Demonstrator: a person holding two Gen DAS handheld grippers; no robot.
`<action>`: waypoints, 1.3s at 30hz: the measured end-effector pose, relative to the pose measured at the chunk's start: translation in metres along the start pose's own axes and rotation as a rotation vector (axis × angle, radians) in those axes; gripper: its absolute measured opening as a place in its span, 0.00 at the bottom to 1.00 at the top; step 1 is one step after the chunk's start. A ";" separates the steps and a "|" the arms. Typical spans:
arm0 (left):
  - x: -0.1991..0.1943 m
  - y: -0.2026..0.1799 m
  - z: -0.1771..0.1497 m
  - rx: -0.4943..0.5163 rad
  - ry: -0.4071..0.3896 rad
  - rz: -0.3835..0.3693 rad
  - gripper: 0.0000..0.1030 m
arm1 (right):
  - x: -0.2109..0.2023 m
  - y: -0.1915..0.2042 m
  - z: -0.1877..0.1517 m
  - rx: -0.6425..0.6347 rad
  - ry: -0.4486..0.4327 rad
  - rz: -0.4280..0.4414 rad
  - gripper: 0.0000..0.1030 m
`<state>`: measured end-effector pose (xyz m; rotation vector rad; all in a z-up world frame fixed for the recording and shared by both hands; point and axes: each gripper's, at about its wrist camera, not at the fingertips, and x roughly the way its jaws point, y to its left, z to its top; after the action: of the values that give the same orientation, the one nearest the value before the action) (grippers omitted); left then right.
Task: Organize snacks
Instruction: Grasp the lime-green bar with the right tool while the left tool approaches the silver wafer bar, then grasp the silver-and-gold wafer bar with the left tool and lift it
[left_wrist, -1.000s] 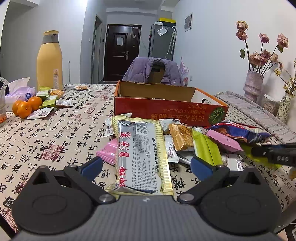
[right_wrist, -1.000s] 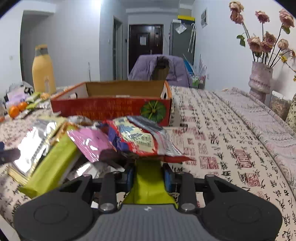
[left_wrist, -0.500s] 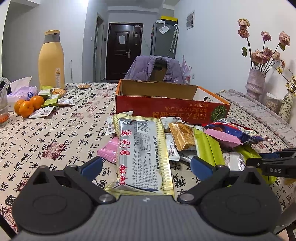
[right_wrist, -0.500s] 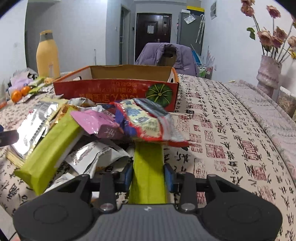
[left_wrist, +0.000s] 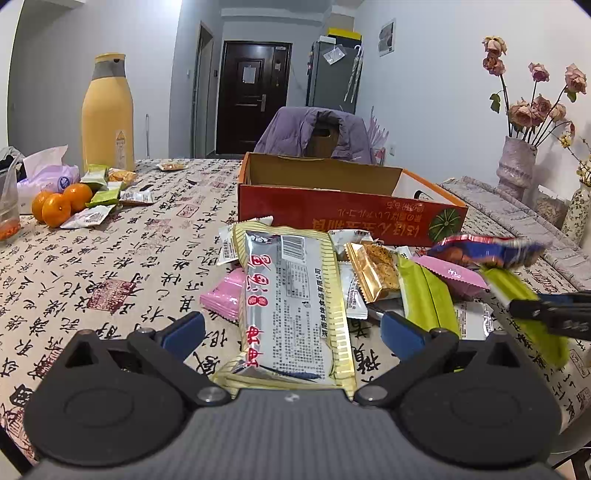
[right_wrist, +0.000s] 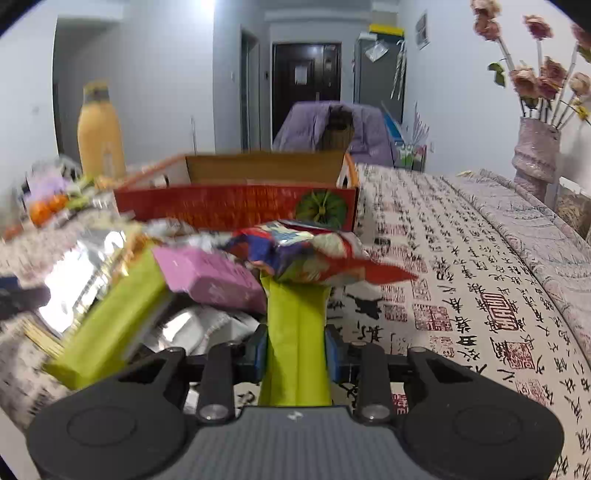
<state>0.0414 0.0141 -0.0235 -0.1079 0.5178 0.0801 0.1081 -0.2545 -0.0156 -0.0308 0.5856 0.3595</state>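
A tall yellow bottle (left_wrist: 107, 112) stands at the far left of the worktop (left_wrist: 110, 266), near three oranges (left_wrist: 61, 204) and a tissue pack (left_wrist: 46, 175). A vase of dried roses (left_wrist: 517, 170) stands right, a purple jacket (left_wrist: 306, 129) drapes a chair behind

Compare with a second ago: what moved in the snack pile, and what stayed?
The right gripper, shut on the green bar throughout, has drawn it out toward itself from under the red-and-blue packet, which now rides tilted on the bar's far end. The left gripper stayed open over the silver-and-gold pack, not gripping it. The orange box and the other snacks kept their places.
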 end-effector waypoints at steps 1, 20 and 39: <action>0.001 0.000 0.000 0.001 0.003 0.001 1.00 | -0.005 0.000 0.000 0.010 -0.017 0.007 0.29; 0.047 -0.018 0.009 0.096 0.126 0.125 0.91 | -0.021 0.013 0.017 0.011 -0.128 0.059 0.30; 0.025 -0.007 0.006 0.071 0.104 0.057 0.43 | -0.011 0.014 0.013 0.025 -0.111 0.073 0.30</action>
<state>0.0672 0.0090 -0.0300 -0.0278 0.6269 0.1118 0.1020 -0.2432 0.0021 0.0346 0.4822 0.4220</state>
